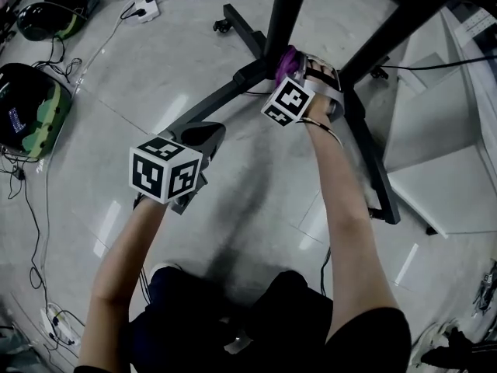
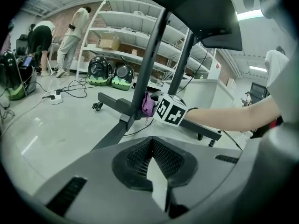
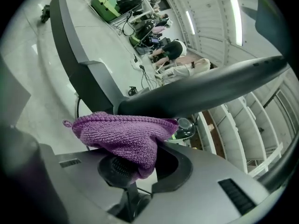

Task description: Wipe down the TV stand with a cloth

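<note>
The black TV stand rises from splayed wheeled legs on the pale floor. A purple knitted cloth is pressed against its left upright, just above the base joint, with my right gripper shut on it. In the right gripper view the cloth bulges out of the right gripper and touches the dark pole. My left gripper hovers over the stand's left leg, jaws together and holding nothing. The left gripper view looks past the left gripper at the cloth and pole.
Black-and-green bags and cables lie on the floor at left, and a power strip at the back. A white platform stands right of the stand's right leg. Shelving and people are far behind.
</note>
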A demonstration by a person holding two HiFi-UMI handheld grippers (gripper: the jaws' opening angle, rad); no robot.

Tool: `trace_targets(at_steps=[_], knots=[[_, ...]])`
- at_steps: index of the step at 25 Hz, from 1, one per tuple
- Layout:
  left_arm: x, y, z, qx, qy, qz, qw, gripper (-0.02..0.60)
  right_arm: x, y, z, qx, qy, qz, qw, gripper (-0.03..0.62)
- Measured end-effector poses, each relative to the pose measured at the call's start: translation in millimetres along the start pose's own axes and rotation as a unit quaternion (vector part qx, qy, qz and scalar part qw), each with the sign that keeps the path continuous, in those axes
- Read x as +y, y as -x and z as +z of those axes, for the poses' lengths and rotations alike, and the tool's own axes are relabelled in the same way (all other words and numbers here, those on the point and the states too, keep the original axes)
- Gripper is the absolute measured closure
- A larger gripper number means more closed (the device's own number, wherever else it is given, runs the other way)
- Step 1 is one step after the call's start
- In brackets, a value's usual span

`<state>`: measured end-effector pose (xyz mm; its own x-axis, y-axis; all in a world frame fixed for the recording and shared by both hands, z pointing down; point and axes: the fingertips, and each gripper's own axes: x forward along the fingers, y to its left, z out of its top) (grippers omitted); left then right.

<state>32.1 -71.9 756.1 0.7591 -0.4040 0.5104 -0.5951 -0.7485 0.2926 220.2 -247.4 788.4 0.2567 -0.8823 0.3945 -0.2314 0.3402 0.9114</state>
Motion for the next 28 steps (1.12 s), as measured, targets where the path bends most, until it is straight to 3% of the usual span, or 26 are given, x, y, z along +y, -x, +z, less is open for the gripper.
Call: trace_targets(at_steps=[7, 13, 21, 28], knots=[[-3.5, -13.9, 22.8, 0.014, -0.017, -0.013, 0.9997, 0.575, -6.8, -25.5, -6.9, 0.021, 0.014, 0.016, 1.0, 0.52], [-8.9, -32.4, 38.3, 0.012, 0.012, -0.032, 0.9994, 0.575, 0.9, -17.0, -19.6, 0.045, 0.122, -0.015, 0.991, 0.52], [-39.3, -44.2, 32.5, 0.009, 0.021, -0.065, 0.9976, 0.575, 0.0, -6.3, -62.2, 0.09, 0.124, -0.009, 0.988, 0.52], [-50.5, -50.5, 28.2, 0.013, 0.011, -0.075, 0.997, 0.575, -7.7, 9.1, -87.4, 0.106, 0.14, -0.031, 0.984, 0.52]])
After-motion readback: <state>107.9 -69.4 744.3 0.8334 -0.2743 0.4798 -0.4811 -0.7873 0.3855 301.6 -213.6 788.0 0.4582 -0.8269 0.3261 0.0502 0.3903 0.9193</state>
